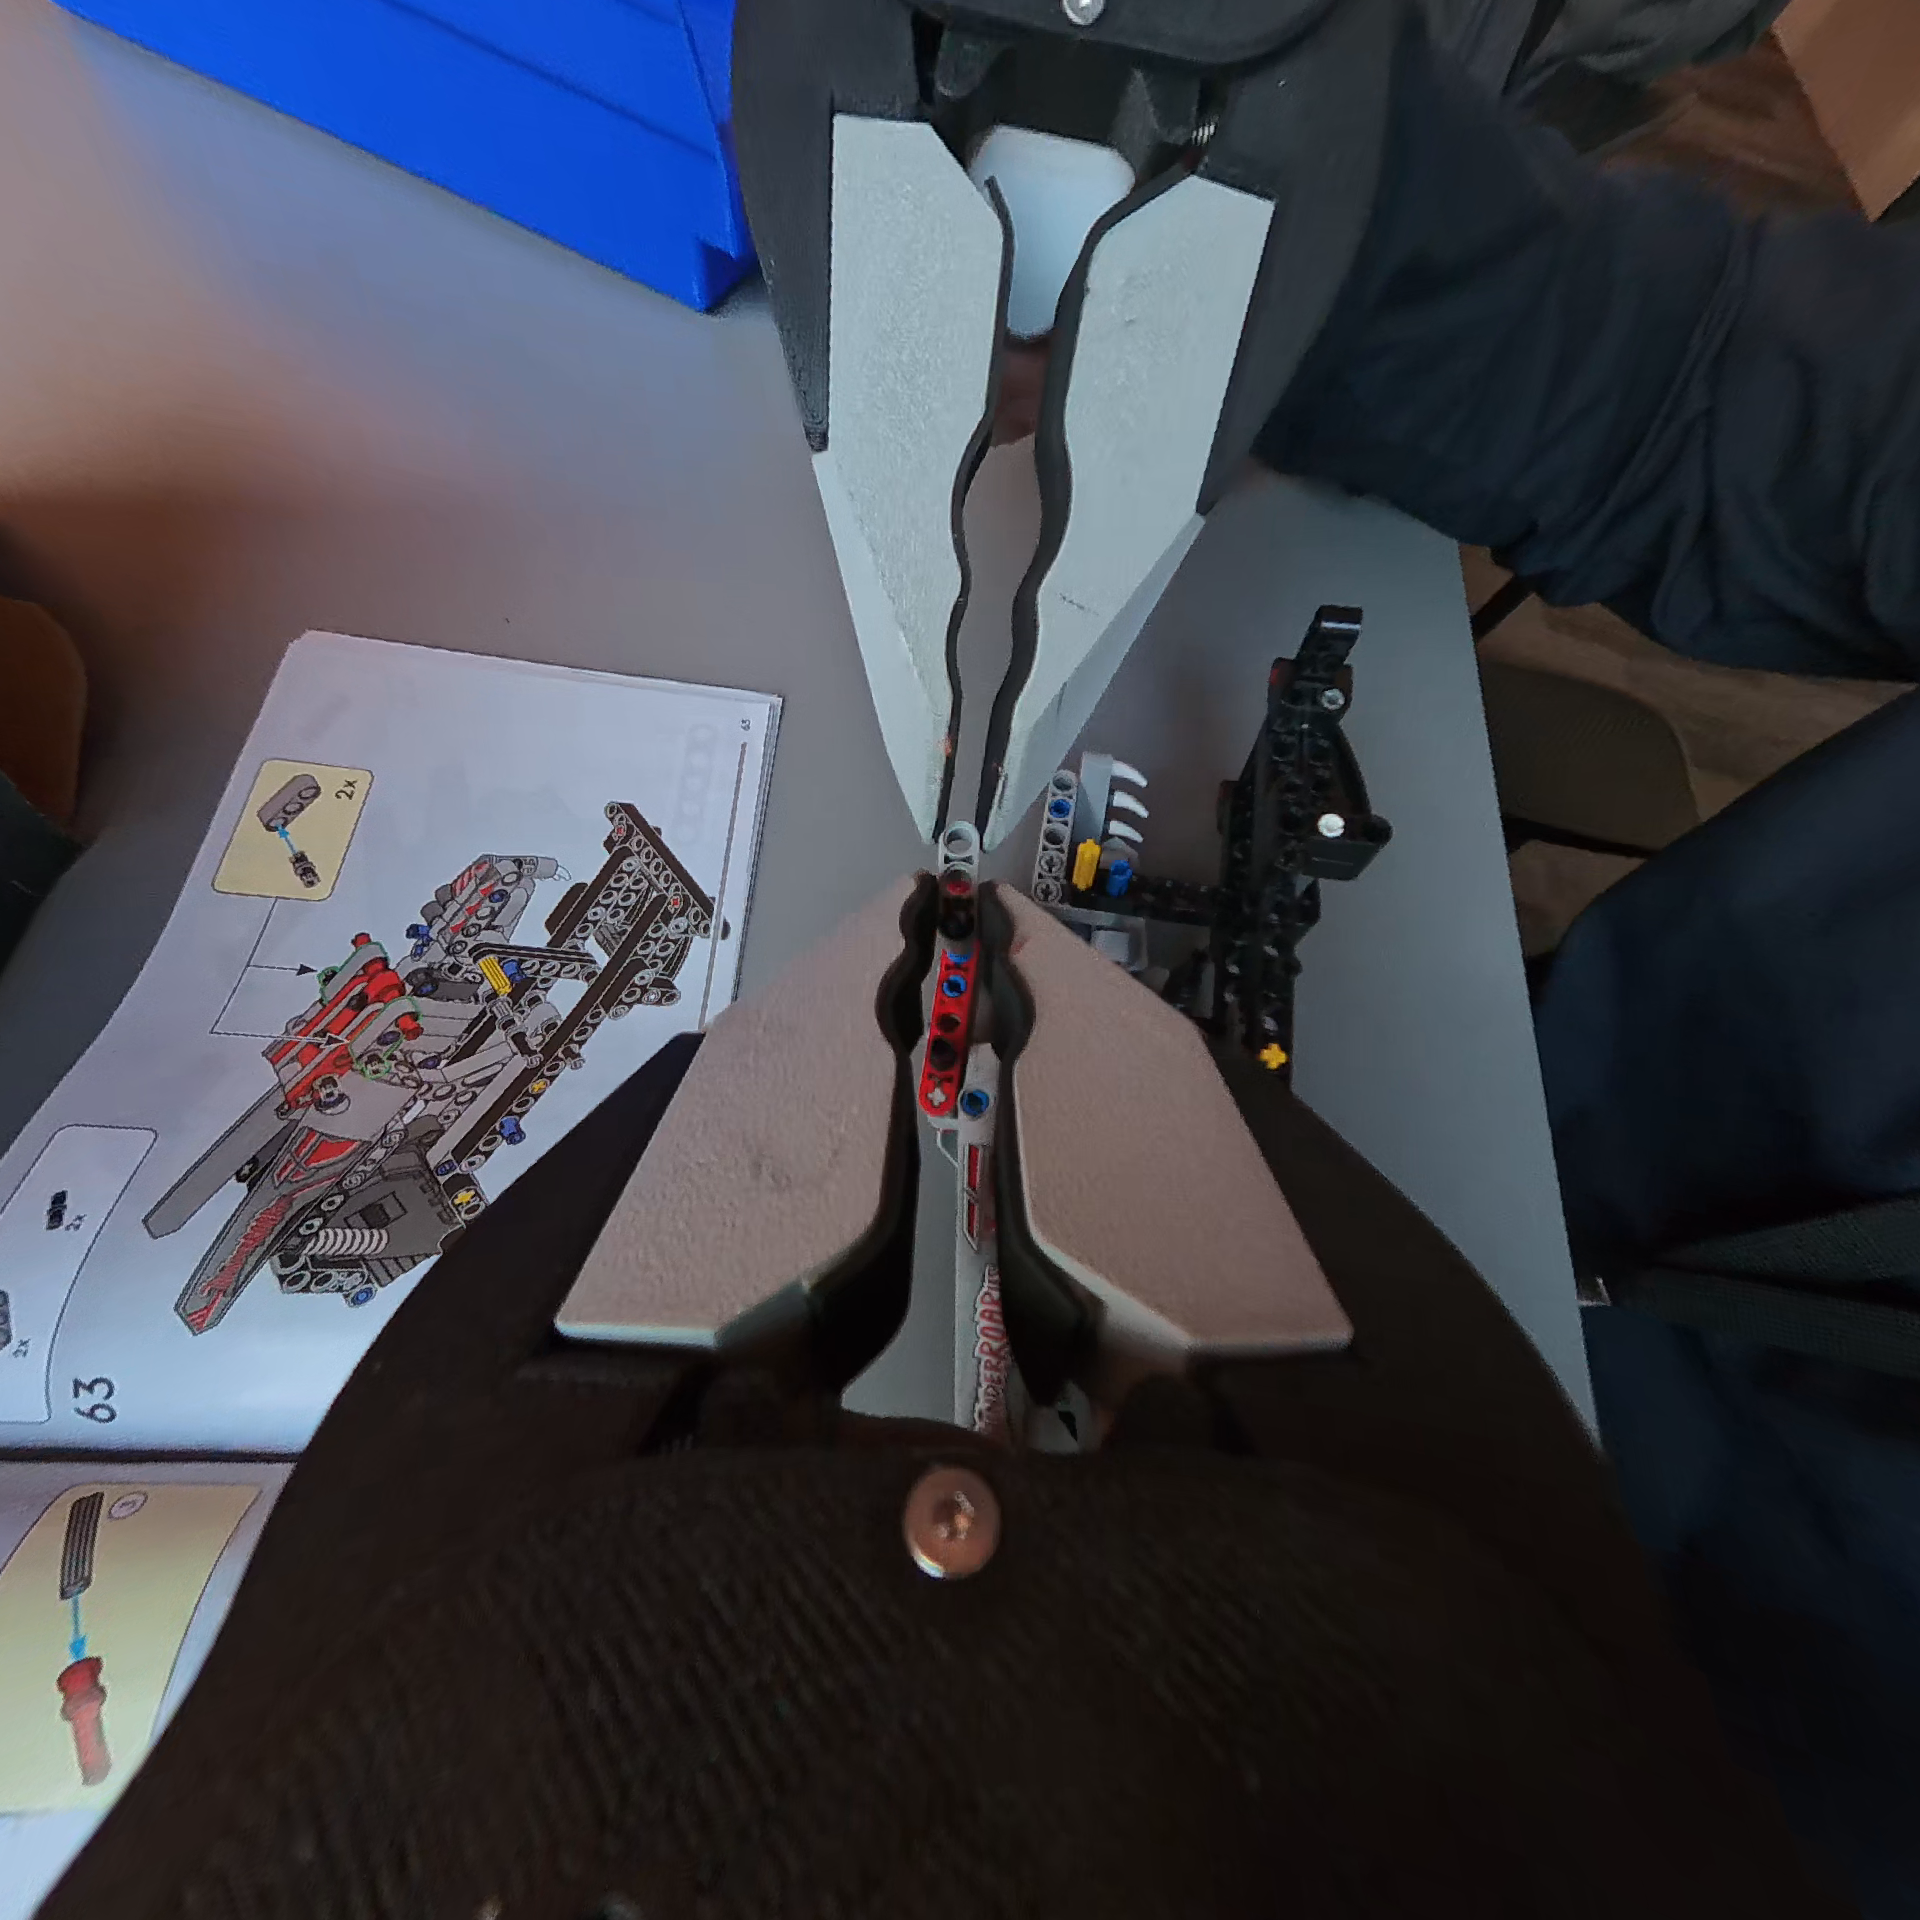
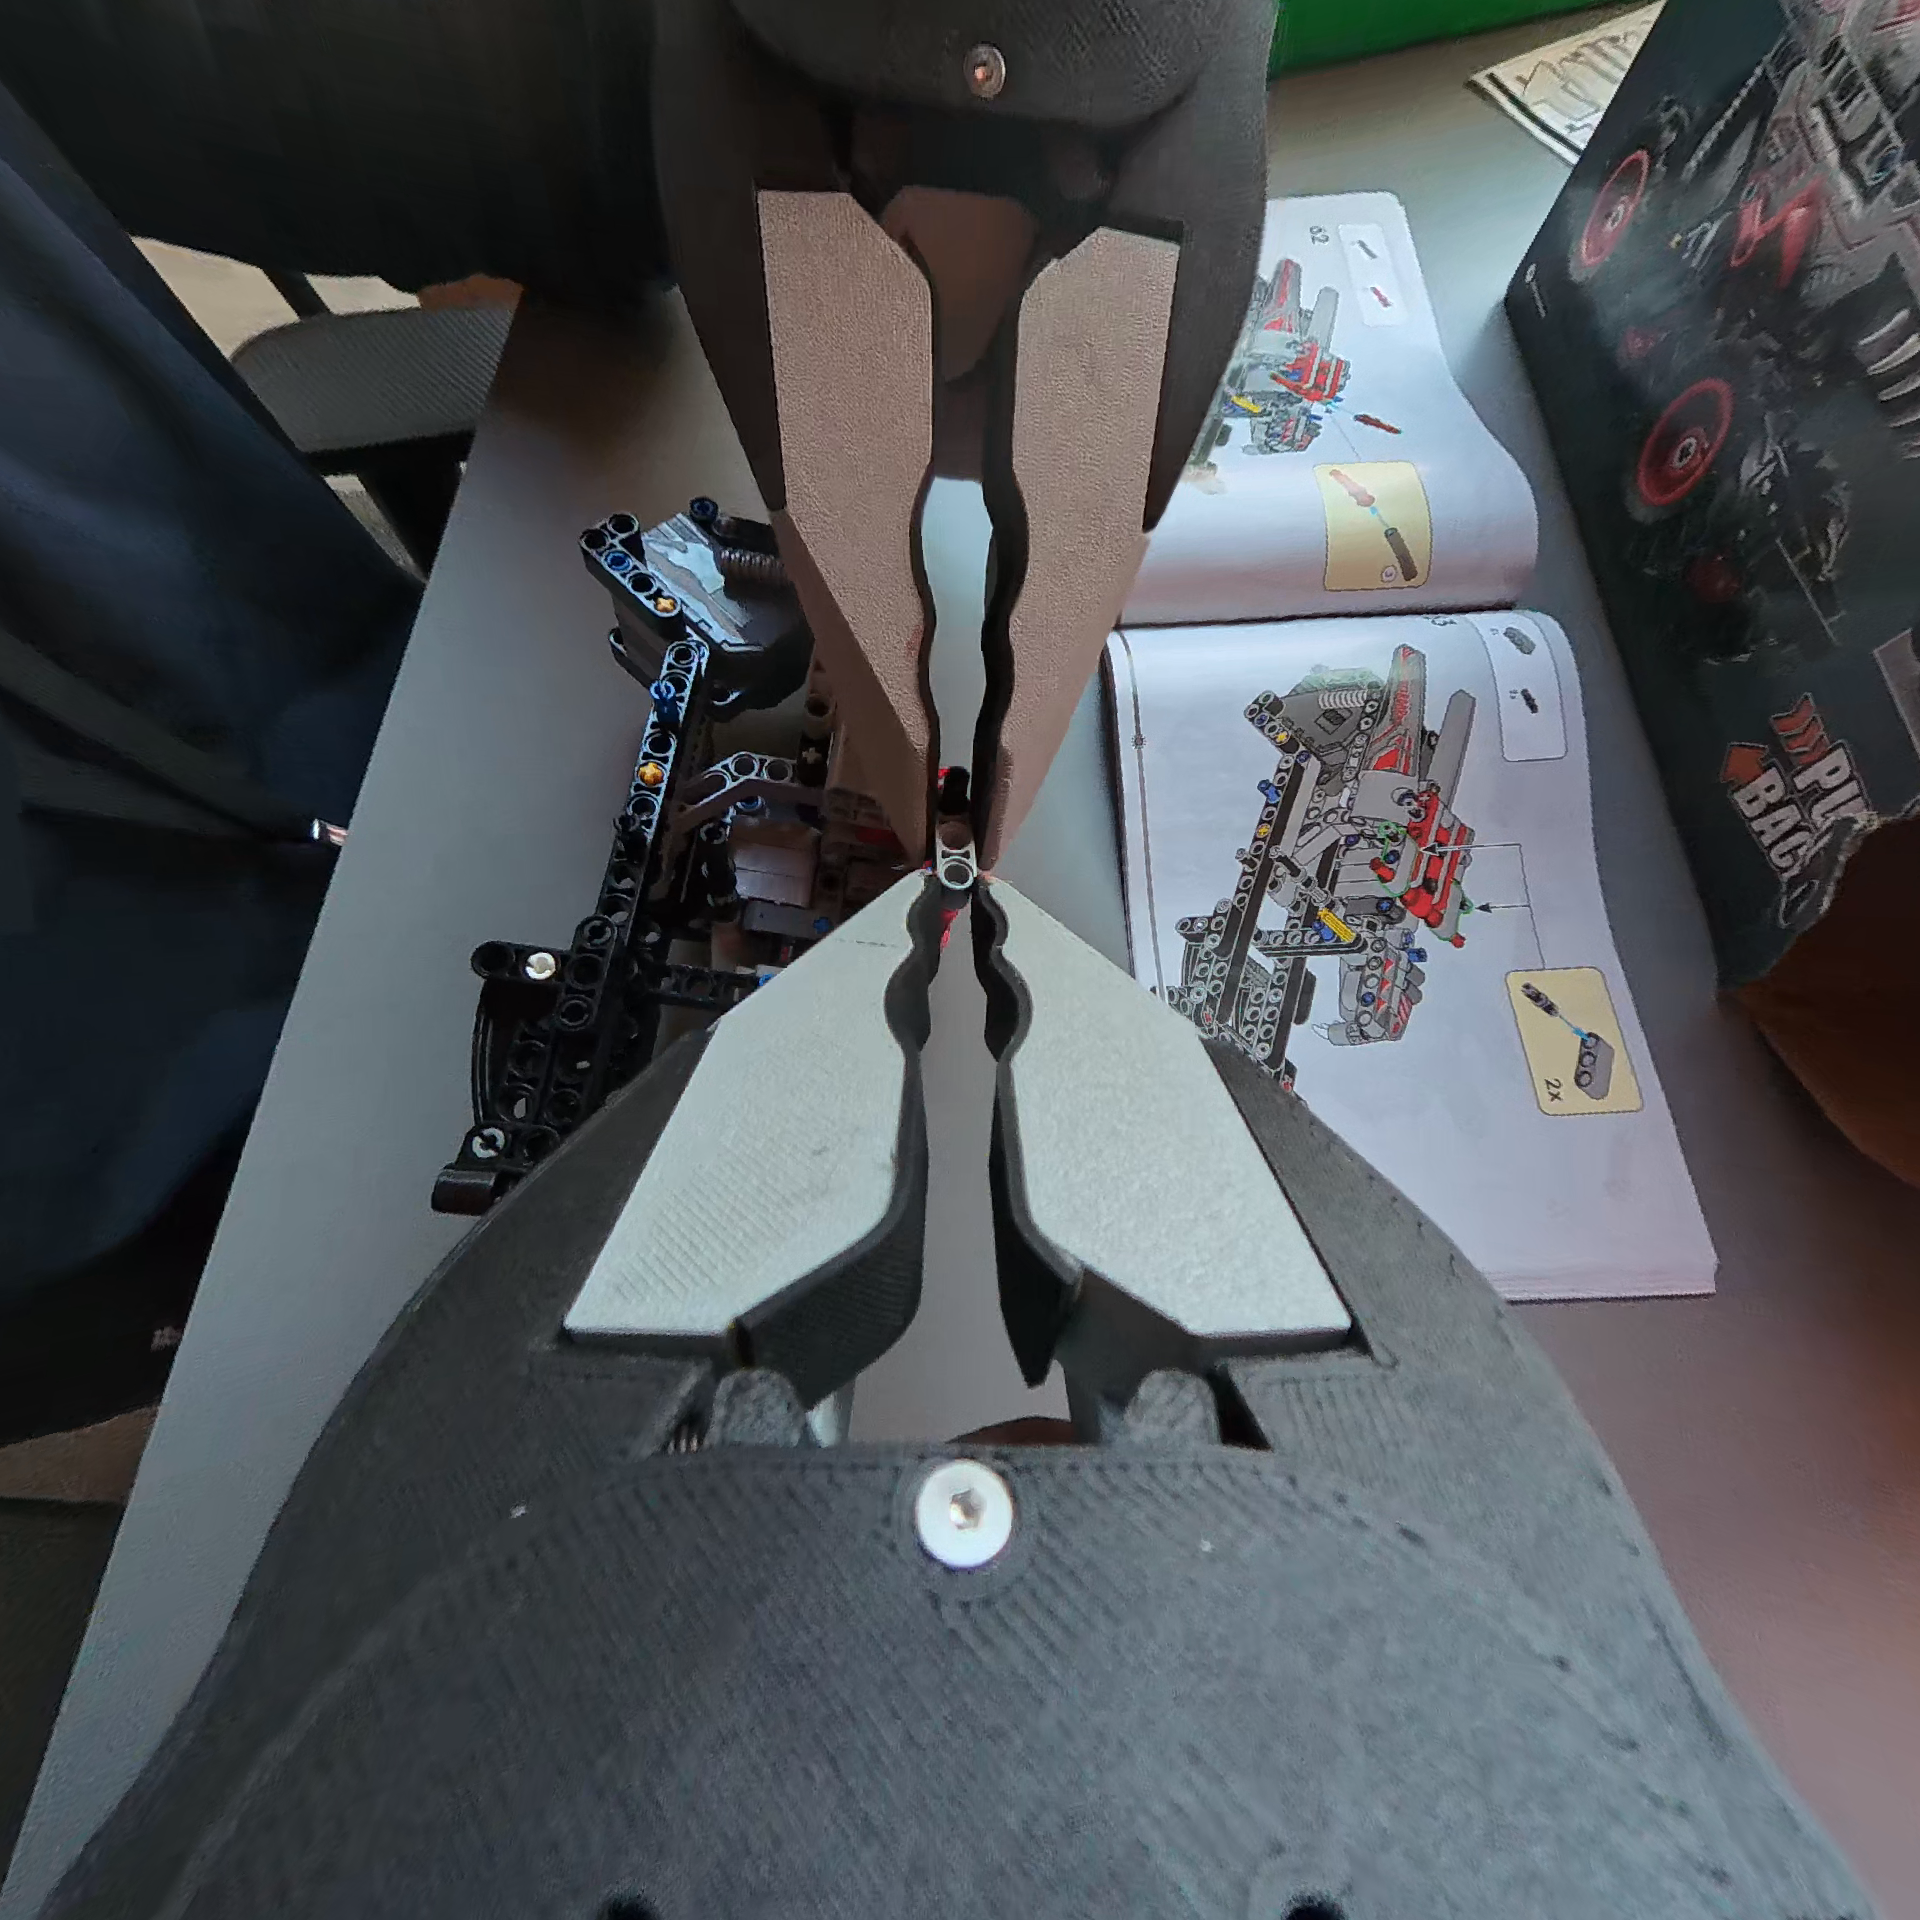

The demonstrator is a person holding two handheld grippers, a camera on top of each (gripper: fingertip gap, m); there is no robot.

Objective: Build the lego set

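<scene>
My left gripper (image 1: 958, 902) is shut on a lego subassembly (image 1: 950, 1023), a red holed beam on a white stickered panel, held above the table. My right gripper (image 2: 956, 883) meets it tip to tip and is shut on a small light grey connector piece (image 2: 954, 868). That piece (image 1: 958, 844) touches the top end of the subassembly. In the left wrist view the right gripper (image 1: 966, 821) comes in from the top. In the right wrist view the left gripper (image 2: 961, 821) comes in from the top and hides most of the subassembly. The black chassis (image 1: 1283, 883) lies on the table below (image 2: 623, 831).
An open instruction booklet (image 1: 436, 987) lies beside the grippers (image 2: 1403, 883). A blue bin (image 1: 468, 114) stands at the far end. The dark lego box (image 2: 1766, 436) stands by the booklet. A person's dark sleeve (image 1: 1558, 364) and a chair (image 2: 384, 384) are at the grey table's edge (image 2: 343, 1039). Less than 4 cm separates the two grippers' tips.
</scene>
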